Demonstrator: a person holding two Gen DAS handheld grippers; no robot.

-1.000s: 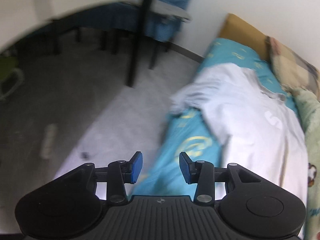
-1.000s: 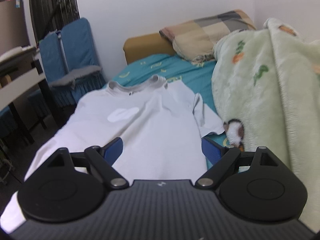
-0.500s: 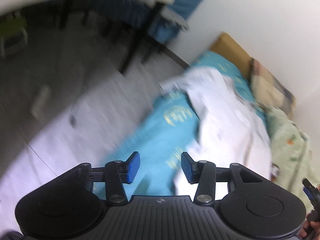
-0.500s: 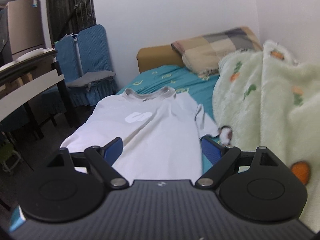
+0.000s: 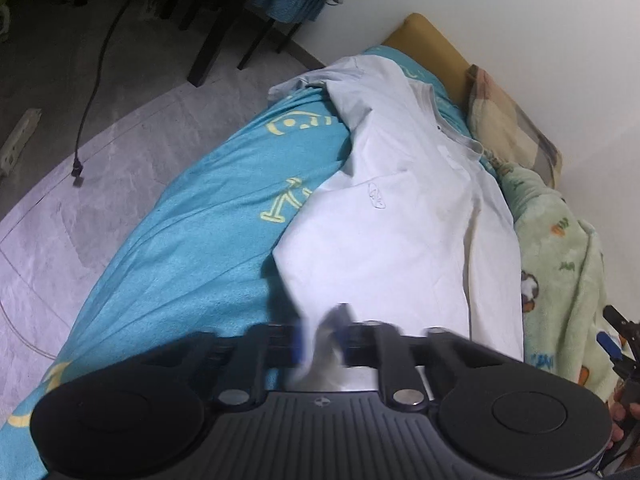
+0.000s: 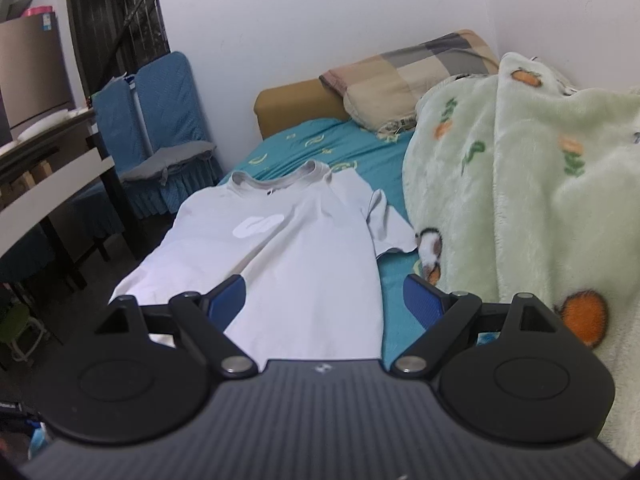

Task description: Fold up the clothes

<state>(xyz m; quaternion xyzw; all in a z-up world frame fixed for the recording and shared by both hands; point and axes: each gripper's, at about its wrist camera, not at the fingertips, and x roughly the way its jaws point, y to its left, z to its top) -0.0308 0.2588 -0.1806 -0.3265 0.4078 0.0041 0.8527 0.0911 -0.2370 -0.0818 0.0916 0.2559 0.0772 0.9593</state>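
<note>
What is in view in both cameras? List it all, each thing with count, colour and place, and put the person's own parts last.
T-shirt: one, white with grey collar, spread on the bed, collar toward the headboard.
Bed sheet: one, teal with yellow marks, covering the bed.
Blanket: one, pale green fleece with orange and green prints, heaped along the wall side.
Pillow: one, beige and grey check, at the head of the bed.
Headboard: one, mustard, against the wall.
Chairs: two, blue covers, beside the bed.
Table: one, dark with pale edge, beside the chairs.
Power strip: one, pale, on the floor.
Left gripper: one, black, blue pads; jaws just closed on the T-shirt's hem corner.
Right gripper: one, black, blue pads; jaws open above the hem.
</note>
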